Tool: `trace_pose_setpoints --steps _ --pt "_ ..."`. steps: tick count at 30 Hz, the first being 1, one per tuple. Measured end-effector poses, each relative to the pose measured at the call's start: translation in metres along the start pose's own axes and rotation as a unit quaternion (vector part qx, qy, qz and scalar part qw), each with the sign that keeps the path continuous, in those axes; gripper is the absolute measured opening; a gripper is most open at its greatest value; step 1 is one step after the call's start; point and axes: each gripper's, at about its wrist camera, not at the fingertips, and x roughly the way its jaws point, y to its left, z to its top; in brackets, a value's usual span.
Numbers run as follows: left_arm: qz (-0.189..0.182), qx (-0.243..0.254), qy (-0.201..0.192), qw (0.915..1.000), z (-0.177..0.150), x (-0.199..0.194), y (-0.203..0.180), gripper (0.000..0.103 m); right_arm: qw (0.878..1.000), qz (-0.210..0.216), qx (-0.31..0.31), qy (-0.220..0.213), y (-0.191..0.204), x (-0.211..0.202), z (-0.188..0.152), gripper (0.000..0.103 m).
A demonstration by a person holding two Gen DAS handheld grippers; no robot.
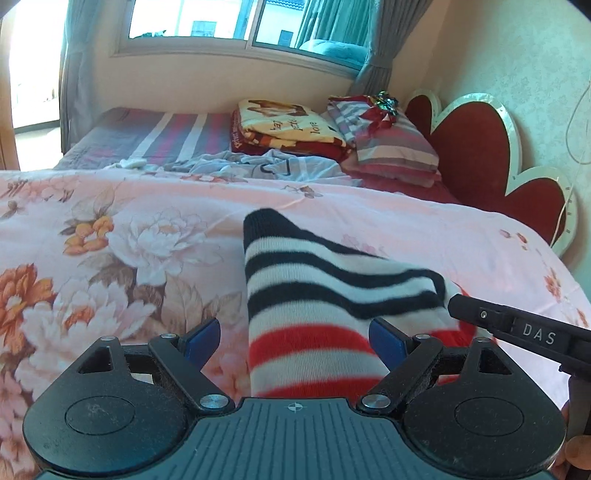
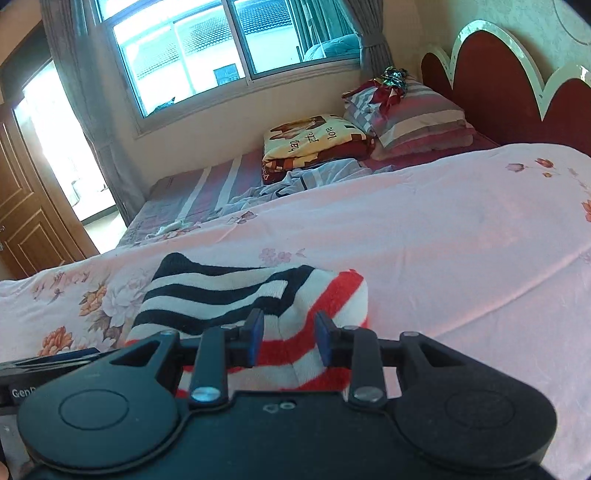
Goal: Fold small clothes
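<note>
Left wrist view shows the left gripper [image 1: 293, 338] spread wide astride a striped sock [image 1: 314, 295] doubled over on a floral quilt [image 1: 110, 236], the right gripper [image 2: 288, 338] part-open and empty; pressing flat seems next, beyond lie folded blankets [image 1: 288, 127], window [image 1: 240, 22].

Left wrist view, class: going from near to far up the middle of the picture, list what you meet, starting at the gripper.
left gripper → striped sock → pink floral quilt → crumpled pale blue garment → folded yellow and red blanket → window
</note>
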Motion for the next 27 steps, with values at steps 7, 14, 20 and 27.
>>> trace_pose_setpoints --steps 7,14,20,27 --pt "0.011 -0.043 0.039 0.9982 -0.002 0.059 0.019 0.088 0.998 -0.038 -0.041 0.004 -0.010 0.046 -0.007 0.029" --pt "0.018 -0.040 0.037 0.9984 -0.004 0.068 0.018 0.095 1.000 -0.028 0.011 0.002 -0.032 0.056 -0.006 0.031" --pt "0.013 -0.001 0.014 0.9998 -0.011 0.034 0.007 0.095 0.999 -0.032 -0.002 -0.008 -0.021 0.029 -0.006 0.036" --pt "-0.001 0.034 0.007 0.9994 -0.027 -0.004 -0.003 0.095 0.998 -0.011 -0.044 -0.033 -0.004 -0.020 -0.019 0.038"
